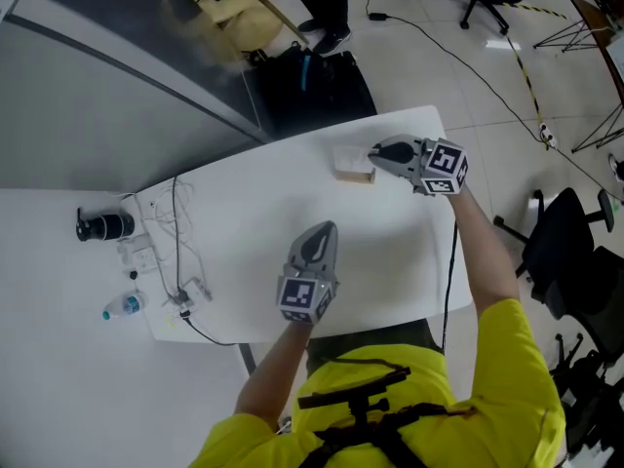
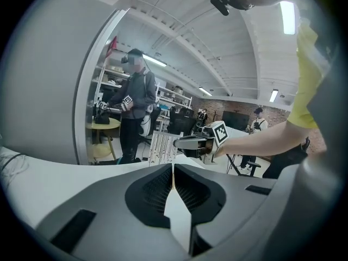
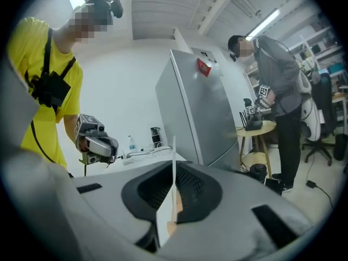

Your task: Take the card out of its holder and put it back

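Though its tips look small from the head camera, right hand-held gripper (image 1: 376, 153): jaws closed to a sliver on the thin white card (image 3: 173, 145), which stands upright and edge-on between them in the right gripper view.
Card's place: at the small pale wooden block holder (image 1: 357, 175) near the far edge of the white desk (image 1: 234, 222); whether its lower edge sits in the slot cannot be told.
Left hand-held gripper (image 2: 173, 168): jaws fully together, nothing between them, at the desk's bare middle, well apart from the holder.
Hard to make out: a tan patch (image 3: 171, 228) low between the right jaws, mostly hidden by them.
Desk's left end: black cylindrical object (image 1: 104, 225), clear plastic bottle with blue cap (image 1: 124, 307), tangled white cables (image 1: 174, 217); details too small to tell.
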The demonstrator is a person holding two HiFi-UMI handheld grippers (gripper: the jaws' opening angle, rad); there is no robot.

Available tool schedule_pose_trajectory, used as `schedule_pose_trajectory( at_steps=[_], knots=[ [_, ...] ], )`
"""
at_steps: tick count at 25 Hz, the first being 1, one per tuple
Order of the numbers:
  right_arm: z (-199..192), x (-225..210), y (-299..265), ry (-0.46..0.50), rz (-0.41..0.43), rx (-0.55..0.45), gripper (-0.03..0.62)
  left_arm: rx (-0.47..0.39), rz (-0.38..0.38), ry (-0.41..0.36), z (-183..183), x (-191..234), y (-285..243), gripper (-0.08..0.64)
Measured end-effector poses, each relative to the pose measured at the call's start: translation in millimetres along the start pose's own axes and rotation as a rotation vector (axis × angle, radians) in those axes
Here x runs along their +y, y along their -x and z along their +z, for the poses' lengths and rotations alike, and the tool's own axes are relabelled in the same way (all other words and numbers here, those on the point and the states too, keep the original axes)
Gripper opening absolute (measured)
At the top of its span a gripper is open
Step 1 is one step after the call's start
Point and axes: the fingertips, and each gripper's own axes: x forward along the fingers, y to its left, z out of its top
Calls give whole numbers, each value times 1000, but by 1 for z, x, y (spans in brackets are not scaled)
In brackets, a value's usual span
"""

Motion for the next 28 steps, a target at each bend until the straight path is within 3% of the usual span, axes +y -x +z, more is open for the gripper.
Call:
schedule_pose_trajectory(
  at_steps=[8,13,28],
  knots=[
    [-2,2,10,25,-38,11,20,10,-15,-17,7,1,-9,18],
    [4,10,15,-9,-81,-45,20,8,-8,-15,7,5,-8,18],
    [0,8,19,-50,-201,-54,19,23,-24,-8,1,2,-12,18]
  ],
)
